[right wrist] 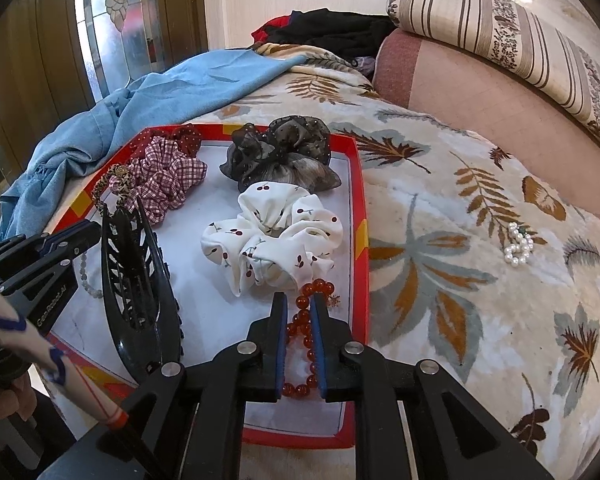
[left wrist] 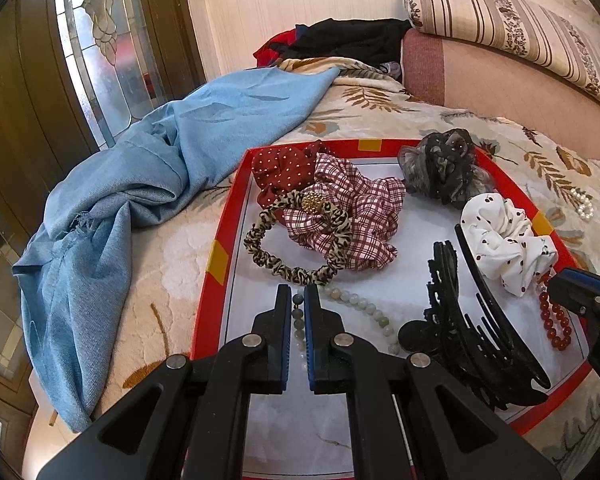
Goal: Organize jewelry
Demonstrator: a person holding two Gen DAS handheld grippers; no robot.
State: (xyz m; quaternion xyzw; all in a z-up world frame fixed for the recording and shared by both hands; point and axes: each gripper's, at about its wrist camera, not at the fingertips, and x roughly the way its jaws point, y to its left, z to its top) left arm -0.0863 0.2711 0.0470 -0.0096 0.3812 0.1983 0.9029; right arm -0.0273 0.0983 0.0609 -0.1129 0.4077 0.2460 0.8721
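A red-rimmed white tray (left wrist: 220,240) (right wrist: 362,208) lies on the bed with hair ties and bracelets in it. My left gripper (left wrist: 298,292) (right wrist: 94,230) is low over the tray's near left part. It is shut on one side of a pale green bead bracelet (left wrist: 364,308), and the rest of the loop rests on the tray. My right gripper (right wrist: 299,300) (left wrist: 554,282) is at the tray's near right corner. Its jaws stand slightly apart around a red bead bracelet (right wrist: 300,388) (left wrist: 556,328) that lies on the tray. A pearl bracelet (right wrist: 520,244) (left wrist: 584,204) lies on the blanket, right of the tray.
Also in the tray: a black hair claw (left wrist: 472,336) (right wrist: 136,280), a white cherry scrunchie (right wrist: 276,232), a checked scrunchie (left wrist: 352,216), a leopard hair tie (left wrist: 284,264), a black gauze scrunchie (right wrist: 284,152). A blue cloth (left wrist: 148,184) lies left of the tray and a pink headboard (right wrist: 480,92) stands behind.
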